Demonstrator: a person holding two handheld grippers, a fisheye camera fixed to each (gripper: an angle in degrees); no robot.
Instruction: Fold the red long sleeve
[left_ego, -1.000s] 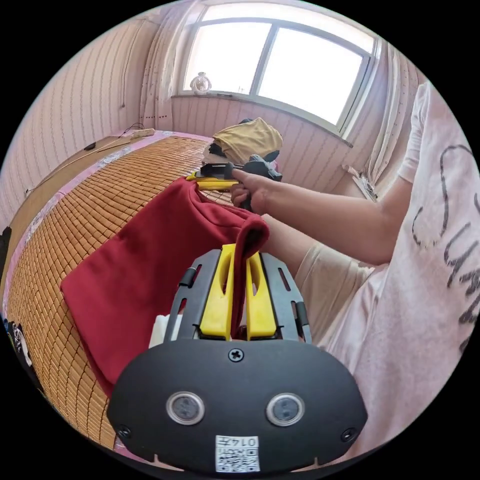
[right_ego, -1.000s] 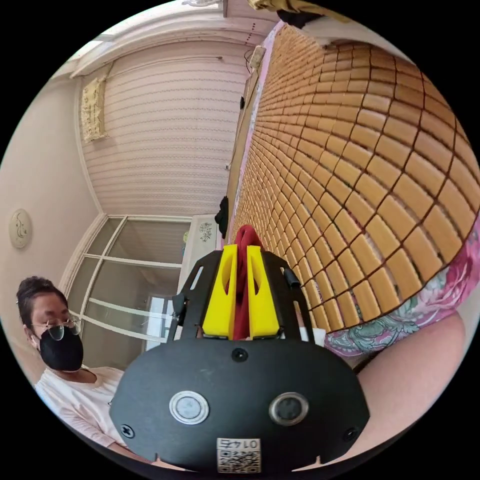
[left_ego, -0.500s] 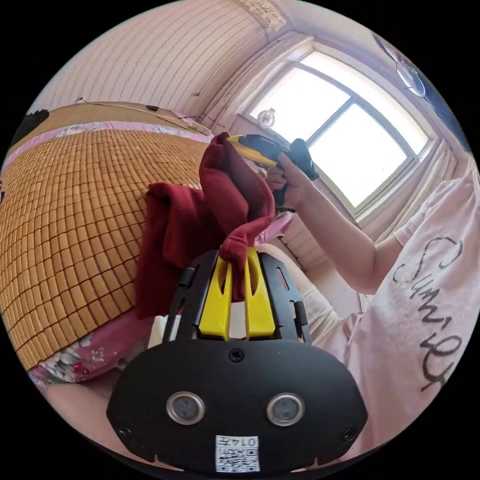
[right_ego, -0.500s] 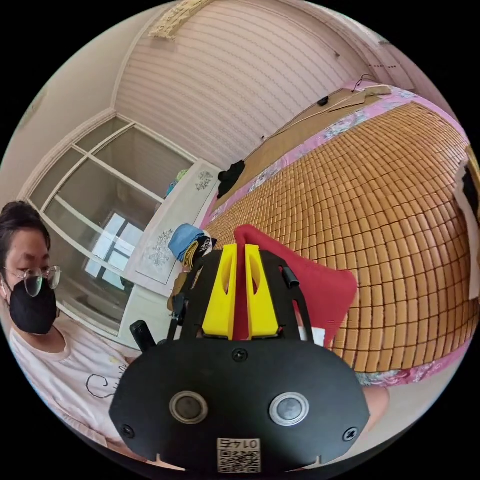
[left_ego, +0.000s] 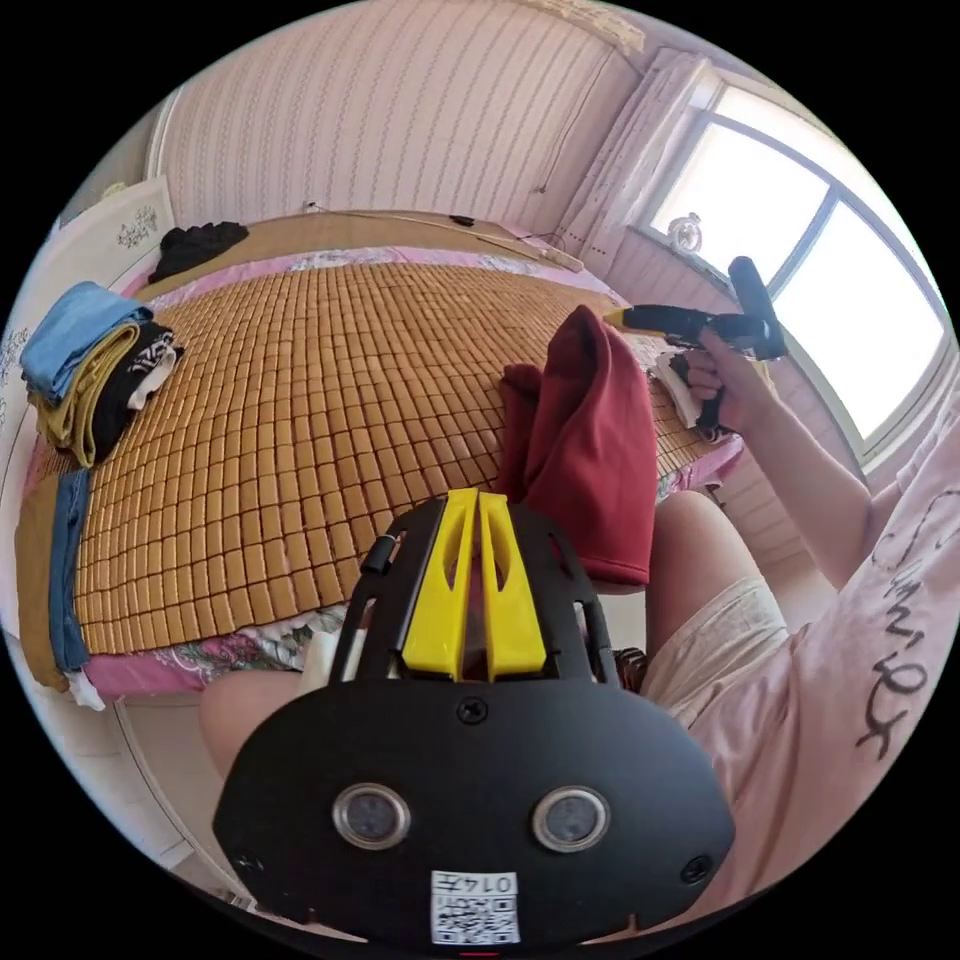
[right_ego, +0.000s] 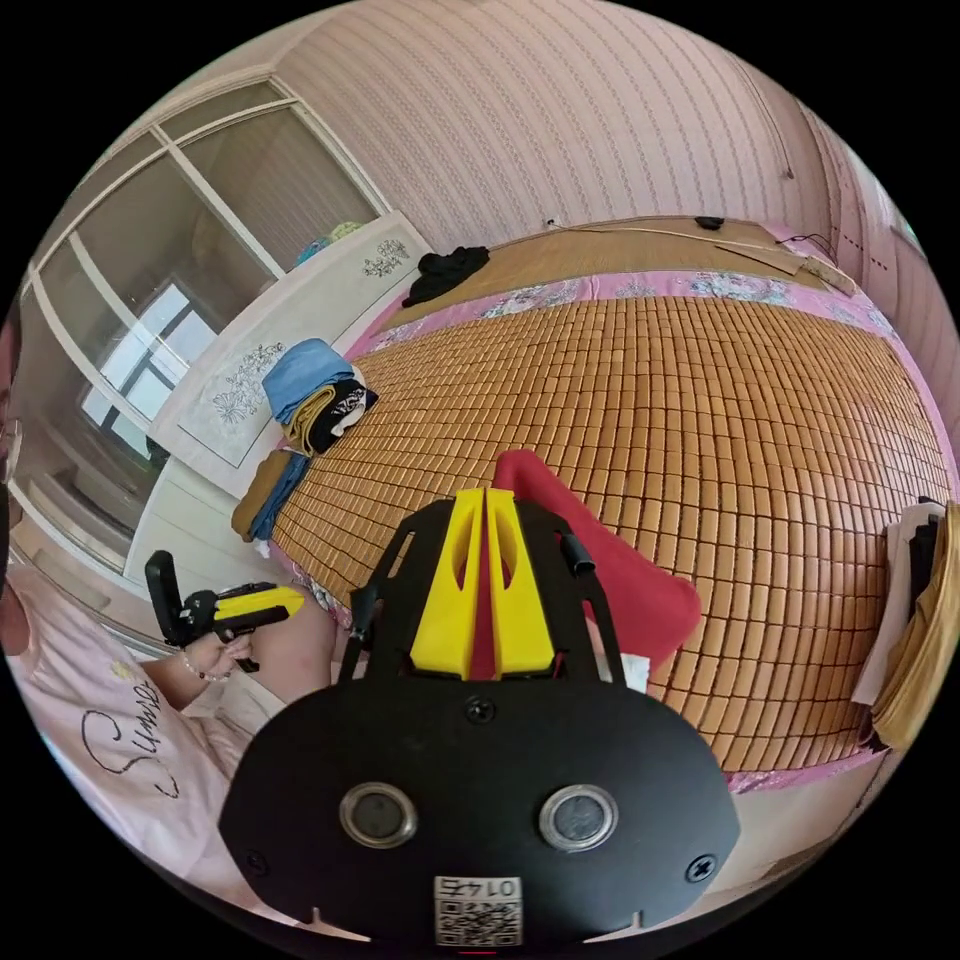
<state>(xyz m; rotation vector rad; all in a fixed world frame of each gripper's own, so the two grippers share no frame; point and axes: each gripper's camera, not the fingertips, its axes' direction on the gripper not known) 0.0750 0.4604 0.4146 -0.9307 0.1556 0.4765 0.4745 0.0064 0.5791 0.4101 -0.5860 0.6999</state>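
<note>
right gripper (right_ego: 487, 500) clamps the bunched red long-sleeve garment (left_ego: 590, 440) aloft; left gripper (left_ego: 478, 500) closed, empty. next: regrasp at three o'clock.

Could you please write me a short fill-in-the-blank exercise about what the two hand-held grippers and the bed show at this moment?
1. The garment clamped in the right hand-held gripper is ___ in colour.
2. The left hand-held gripper has its jaws together and holds ___.
3. The top item of the folded stack on the woven mat is ___.

Missing words: red; nothing; blue
</note>
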